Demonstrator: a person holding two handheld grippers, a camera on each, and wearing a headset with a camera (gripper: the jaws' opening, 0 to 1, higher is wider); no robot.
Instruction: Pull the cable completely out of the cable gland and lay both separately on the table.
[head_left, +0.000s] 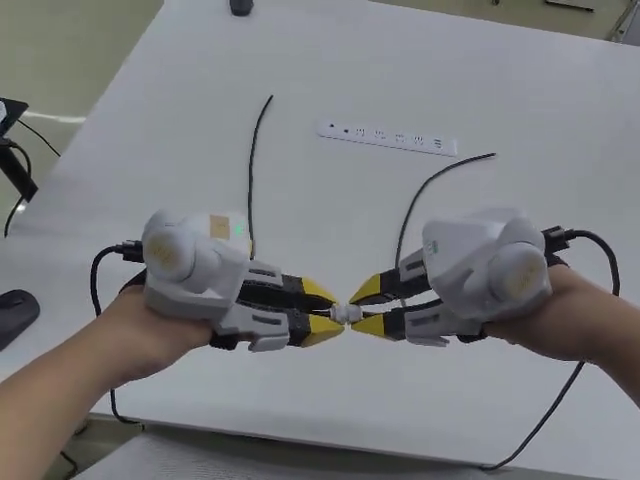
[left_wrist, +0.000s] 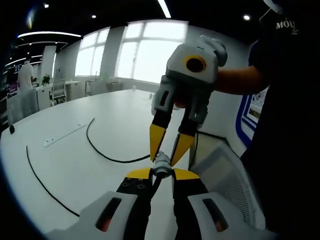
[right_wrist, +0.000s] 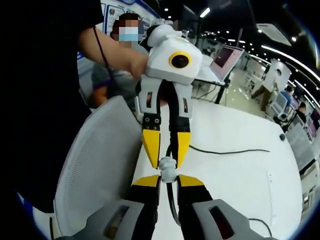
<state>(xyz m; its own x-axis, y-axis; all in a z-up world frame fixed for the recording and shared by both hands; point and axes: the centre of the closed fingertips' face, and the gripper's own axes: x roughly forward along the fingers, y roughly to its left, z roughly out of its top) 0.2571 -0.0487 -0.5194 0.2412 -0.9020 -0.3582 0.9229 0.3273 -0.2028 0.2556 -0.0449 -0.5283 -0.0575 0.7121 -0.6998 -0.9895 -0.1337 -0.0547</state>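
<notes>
There: my left tongs (head_left: 337, 314) and right tongs (head_left: 359, 311) met tip to tip above the table (head_left: 300, 80), each nearly closed, pinching the white gland (right_wrist: 167, 170). The black cable (right_wrist: 171, 197) hung between the right jaws.

left gripper (head_left: 337, 315), right gripper (head_left: 357, 312): white housings | fingers (head_left: 318, 292) yellow-tipped | cables (head_left: 112, 250) black

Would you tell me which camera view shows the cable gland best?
The right gripper view: the white cable gland sits large, with the black cable leaving it. The left gripper view shows it smaller and greyer; the head view, a tiny white spot.
</notes>
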